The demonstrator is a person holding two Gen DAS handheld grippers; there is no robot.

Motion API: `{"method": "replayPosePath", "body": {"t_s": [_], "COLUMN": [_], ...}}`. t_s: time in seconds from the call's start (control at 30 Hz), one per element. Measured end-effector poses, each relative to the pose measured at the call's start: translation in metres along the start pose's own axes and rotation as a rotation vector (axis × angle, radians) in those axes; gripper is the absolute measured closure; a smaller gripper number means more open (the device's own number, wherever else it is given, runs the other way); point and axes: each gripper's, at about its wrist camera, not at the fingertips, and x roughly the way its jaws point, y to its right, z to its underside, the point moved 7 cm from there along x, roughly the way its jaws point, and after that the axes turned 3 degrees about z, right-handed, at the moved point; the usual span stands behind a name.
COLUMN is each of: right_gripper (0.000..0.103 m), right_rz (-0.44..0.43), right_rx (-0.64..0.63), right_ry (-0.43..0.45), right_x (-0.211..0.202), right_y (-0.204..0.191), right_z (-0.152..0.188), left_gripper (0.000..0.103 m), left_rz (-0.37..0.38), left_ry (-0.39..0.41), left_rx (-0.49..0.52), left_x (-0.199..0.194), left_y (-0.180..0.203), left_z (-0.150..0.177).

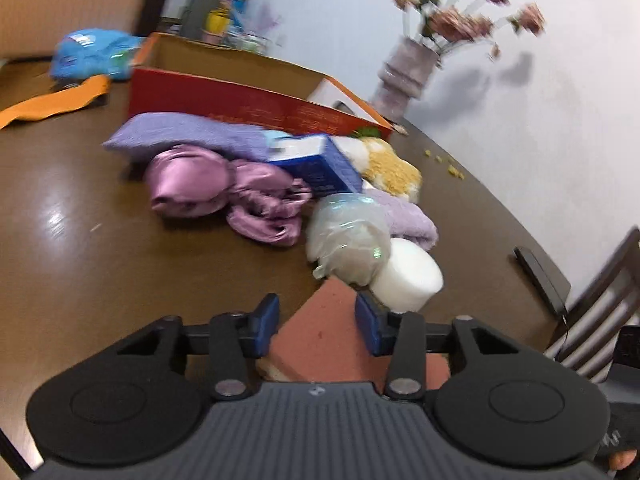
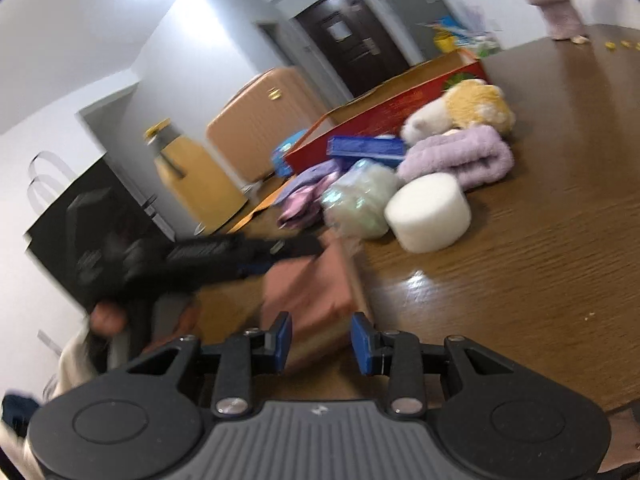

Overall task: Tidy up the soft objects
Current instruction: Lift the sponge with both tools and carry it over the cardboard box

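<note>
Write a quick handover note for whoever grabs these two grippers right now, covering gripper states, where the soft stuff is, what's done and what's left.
Left gripper: jaws apart around the near corner of the pink cushion; whether its pads press is unclear.
Right gripper: jaws apart, cushion's other end between them, grip unclear.
Piled on the table before the red box: purple towel, satin cloth, yellow plush, white foam roll, clear bag.
Done: no soft item visible in the box.
Left: everything in the pile, plus the cushion.
</note>
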Motion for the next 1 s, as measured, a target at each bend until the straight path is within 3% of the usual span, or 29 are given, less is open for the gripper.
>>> {"method": "replayPosePath", "body": {"t_s": [0.13,0.3,0.5,0.63,0.77,1.0], "right_gripper": [0.073,0.073,0.07,0.069,0.07,0.072], "right_rz": [0.03,0.041,0.042,0.044,0.004,-0.005], "right_rx": [0.022,-0.063,-0.116,-0.115,-0.116,-0.137], "right_ry": [0.014,0.008,-0.006,-0.006,-0.034,-0.043], "right_x": [0.015,0.038,0.032,0.017,0.019,0.028], "right_y": [0.0,-0.015,-0.026,-0.025,-0.029,-0.036], "right_z": [-0.007,-0.017,-0.007,0.001,0.006,0.004], "left_gripper": [0.072,0.07,0.059,0.043,0.056,0.062], "left_rz": [-0.075,-0.129,-0.133,-0.096,-0.08,-0.099], "left_ry": [0.034,0.058,0.043,0.01,-0.003,0.041], "left_rx": [-0.099,-0.137,-0.16,-0.16,-0.178,-0.231], "left_x": [-0.033,-0.061,-0.068,-0.074,-0.073,-0.074], "left_y": [-0.008,-0.006,-0.007,-0.001,0.001,-0.014], "left_z": [0.024,0.044,0.051,0.062,0.073,0.065]}}
